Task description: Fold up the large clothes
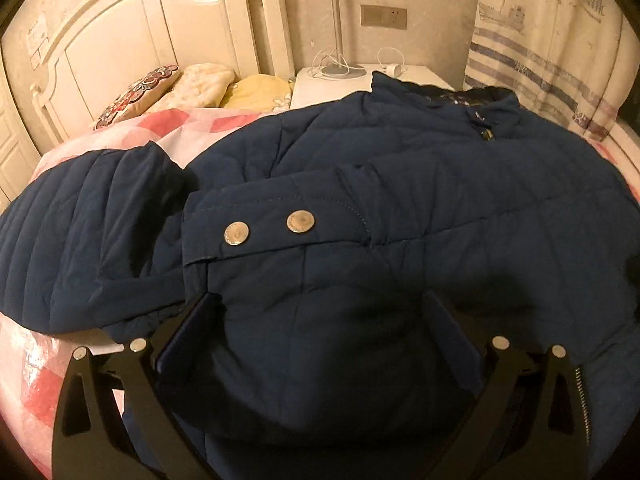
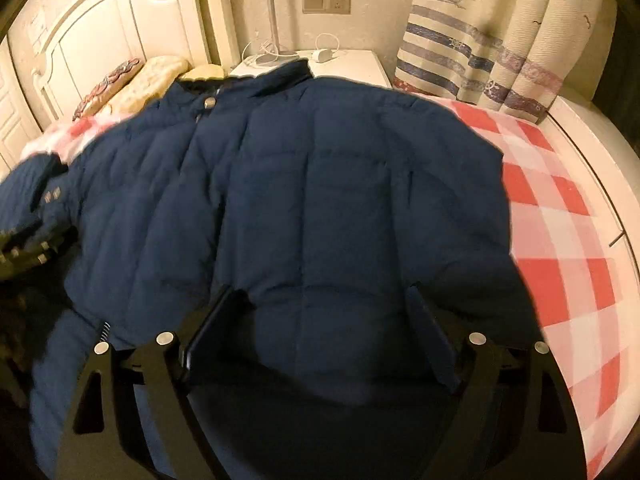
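Left tool [image 1: 320, 312] and right tool [image 2: 324, 304] spread, tilted down over jacket [image 1: 400, 184]

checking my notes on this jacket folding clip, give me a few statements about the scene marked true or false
1. The blue padded jacket lies on a red and white checked bedspread. True.
2. The sleeve cuff folded over the jacket shows four metal snaps. False: two snaps show on it.
3. The left gripper stands open, clamping nothing. True.
4. The right gripper is shut on the collar. False: it is open over the jacket's lower part, far from the collar.
5. A bedside table stands beyond the collar. True.
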A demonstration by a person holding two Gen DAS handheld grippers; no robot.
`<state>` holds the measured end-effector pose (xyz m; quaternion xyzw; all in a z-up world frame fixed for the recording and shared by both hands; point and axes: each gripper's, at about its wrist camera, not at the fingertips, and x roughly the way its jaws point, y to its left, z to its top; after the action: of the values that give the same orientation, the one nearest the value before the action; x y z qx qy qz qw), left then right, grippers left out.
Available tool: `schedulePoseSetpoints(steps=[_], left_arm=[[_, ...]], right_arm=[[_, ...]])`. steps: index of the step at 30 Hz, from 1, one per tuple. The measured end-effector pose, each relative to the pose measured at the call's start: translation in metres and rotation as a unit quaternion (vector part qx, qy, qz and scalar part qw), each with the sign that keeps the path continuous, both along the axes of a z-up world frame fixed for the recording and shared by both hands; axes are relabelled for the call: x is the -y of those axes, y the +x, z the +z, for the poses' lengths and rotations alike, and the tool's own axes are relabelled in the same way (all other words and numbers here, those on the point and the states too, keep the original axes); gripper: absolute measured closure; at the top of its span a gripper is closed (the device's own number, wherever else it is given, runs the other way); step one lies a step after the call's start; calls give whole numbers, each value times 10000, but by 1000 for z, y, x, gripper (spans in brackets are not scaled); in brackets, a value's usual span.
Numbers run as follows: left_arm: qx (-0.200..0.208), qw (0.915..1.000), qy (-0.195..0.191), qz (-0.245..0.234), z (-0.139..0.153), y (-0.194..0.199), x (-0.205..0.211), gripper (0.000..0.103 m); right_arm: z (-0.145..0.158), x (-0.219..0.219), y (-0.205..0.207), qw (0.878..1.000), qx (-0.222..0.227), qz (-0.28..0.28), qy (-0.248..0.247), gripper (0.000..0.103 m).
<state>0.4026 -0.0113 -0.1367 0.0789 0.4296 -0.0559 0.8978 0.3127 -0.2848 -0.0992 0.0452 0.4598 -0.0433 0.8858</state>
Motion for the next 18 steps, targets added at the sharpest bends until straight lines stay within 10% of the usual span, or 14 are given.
schedulePoseSetpoints(steps=[5, 9, 18], left_arm=[[-20, 10000, -38, -1, 3, -3, 1, 2], [-26, 10000, -47, 3, 3, -1, 2, 2], [-36, 10000, -68, -1, 4, -2, 2, 2]], right_arm=[[31, 13, 30, 9974, 682, -230, 84, 20], [-14, 23, 85, 9982, -508, -281, 148, 17], [9, 4, 109, 9998, 141, -94, -79, 16]])
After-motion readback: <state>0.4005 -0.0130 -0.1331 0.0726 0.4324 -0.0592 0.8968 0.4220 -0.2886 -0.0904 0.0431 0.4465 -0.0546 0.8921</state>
